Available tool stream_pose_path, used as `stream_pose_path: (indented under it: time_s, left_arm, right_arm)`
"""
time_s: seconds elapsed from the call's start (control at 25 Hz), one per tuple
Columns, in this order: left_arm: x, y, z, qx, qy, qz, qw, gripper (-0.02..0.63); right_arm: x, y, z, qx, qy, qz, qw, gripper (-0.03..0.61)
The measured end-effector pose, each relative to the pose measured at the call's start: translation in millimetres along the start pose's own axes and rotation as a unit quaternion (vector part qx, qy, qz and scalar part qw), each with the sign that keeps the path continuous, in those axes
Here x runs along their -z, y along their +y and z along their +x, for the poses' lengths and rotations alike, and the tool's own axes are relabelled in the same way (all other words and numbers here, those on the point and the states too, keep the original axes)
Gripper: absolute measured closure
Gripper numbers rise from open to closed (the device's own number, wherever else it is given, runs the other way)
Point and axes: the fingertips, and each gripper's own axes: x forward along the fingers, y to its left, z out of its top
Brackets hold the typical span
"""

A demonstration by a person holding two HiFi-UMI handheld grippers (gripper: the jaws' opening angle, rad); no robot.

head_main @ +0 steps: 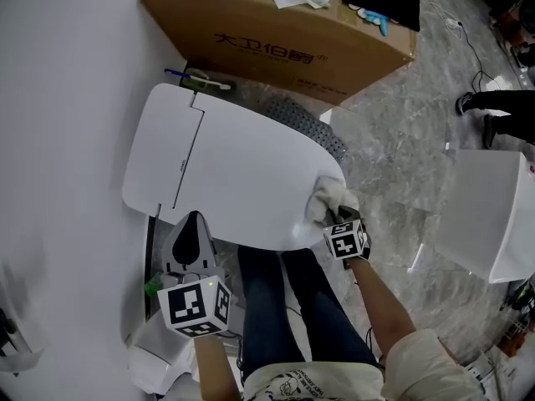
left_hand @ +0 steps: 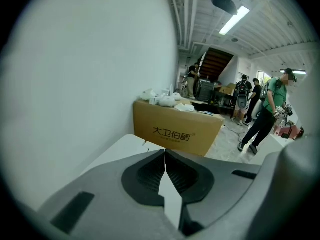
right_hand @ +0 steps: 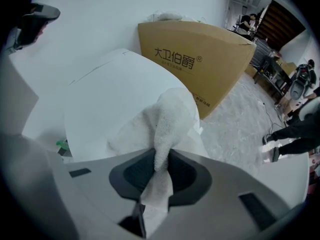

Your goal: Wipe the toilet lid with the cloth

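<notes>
The white toilet lid [head_main: 226, 174] lies closed in the middle of the head view. A white cloth [head_main: 332, 200] rests bunched on the lid's front right edge. My right gripper [head_main: 338, 216] points steeply down and is shut on the cloth [right_hand: 167, 129], a fold of it pinched between the jaws, over the lid [right_hand: 110, 94]. My left gripper [head_main: 194, 228] is held off the lid's near left edge, jaws together with nothing between them. In the left gripper view its tips [left_hand: 165, 151] meet, with the lid [left_hand: 122, 146] just beyond.
A large brown cardboard box [head_main: 284, 36] stands beyond the toilet, by the white wall [head_main: 58, 140]. A toilet brush [head_main: 196, 79] lies behind the lid. A white fixture [head_main: 493, 215] sits at right on the grey floor. The person's legs [head_main: 284, 307] stand near the lid's front. People [left_hand: 265, 111] stand far off.
</notes>
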Motion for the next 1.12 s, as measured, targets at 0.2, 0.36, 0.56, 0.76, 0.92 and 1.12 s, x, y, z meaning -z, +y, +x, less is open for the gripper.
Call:
stream_pose_path:
  time_s: [0.2, 0.36, 0.56, 0.76, 0.92, 1.12]
  left_arm:
    - [-1, 13, -3, -0.012, -0.003, -0.007, 0.9999, 0.604]
    - [1, 24, -6, -0.022, -0.004, -0.014, 0.9997, 0.604]
    - [6, 37, -9, -0.032, -0.001, -0.025, 0.9992, 0.604]
    - [9, 48, -13, -0.042, 0.0, -0.034, 0.9985, 0.604]
    - [12, 62, -17, -0.052, 0.001, -0.042, 0.9978, 0.604]
    - [15, 83, -21, -0.068, 0.003, -0.051, 0.9964, 0.604]
  right_arm:
    - [-5, 17, 2, -0.008, 0.0, 0.003, 1.0, 0.514]
    - [-14, 29, 4, -0.008, -0.003, 0.008, 1.0, 0.514]
    - [-39, 57, 10, -0.024, -0.014, -0.001, 1.0, 0.514]
    - [-73, 87, 18, -0.043, -0.033, -0.006, 0.999, 0.514]
    - [-103, 111, 24, -0.06, -0.047, -0.011, 0.997, 0.514]
    - [-138, 135, 33, -0.073, -0.061, -0.012, 0.995, 0.514]
